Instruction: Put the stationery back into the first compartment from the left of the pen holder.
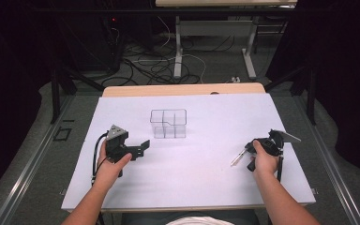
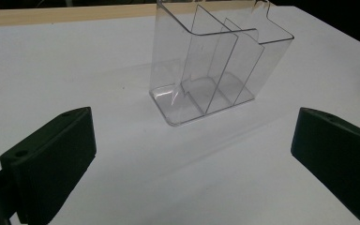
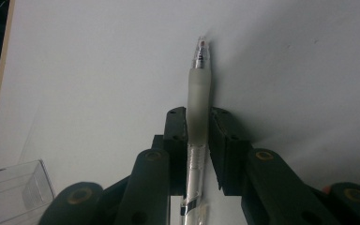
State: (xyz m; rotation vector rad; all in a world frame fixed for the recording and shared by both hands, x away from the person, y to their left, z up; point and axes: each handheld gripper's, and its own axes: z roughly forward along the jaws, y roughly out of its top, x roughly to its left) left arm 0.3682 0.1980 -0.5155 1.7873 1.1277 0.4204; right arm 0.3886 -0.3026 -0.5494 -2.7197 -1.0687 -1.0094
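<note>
Meanwhile, the right gripper [image 3: 198, 124] is clamping a pen [image 3: 198, 101] over the desk [image 1: 192, 164], the left gripper [image 1: 143, 147] gaping wide toward the clear organizer [image 2: 215, 61].

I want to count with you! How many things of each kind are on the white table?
Clear plastic organizer: 1
Pen: 1, clamped in the right hand-held gripper
Hand-held grippers: 2, counting the open left hand-held gripper
Total: 4

We see the white table [image 1: 192, 173] evenly lit against dark surroundings; shadows are soft, and the gripper views slightly grainy.
</note>
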